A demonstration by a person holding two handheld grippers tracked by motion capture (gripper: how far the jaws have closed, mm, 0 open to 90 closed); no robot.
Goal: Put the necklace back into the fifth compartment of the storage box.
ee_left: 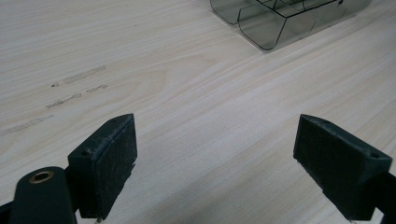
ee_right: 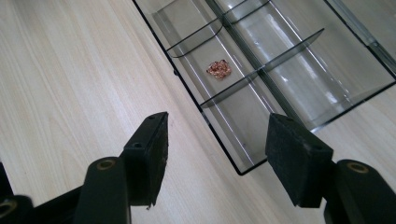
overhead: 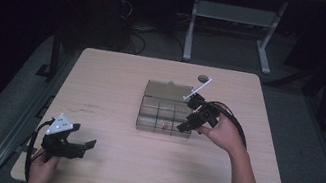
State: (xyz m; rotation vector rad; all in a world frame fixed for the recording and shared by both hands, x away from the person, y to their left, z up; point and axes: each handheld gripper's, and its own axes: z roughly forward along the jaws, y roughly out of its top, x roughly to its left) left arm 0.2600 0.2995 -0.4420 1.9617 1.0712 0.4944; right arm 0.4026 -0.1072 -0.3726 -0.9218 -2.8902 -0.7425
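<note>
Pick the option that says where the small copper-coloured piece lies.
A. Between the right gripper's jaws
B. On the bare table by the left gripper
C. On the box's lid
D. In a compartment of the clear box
D: the right gripper view shows the copper piece lying on the floor of one compartment of the clear box, between two dividers, with the right gripper open and empty above the box's edge.
</note>
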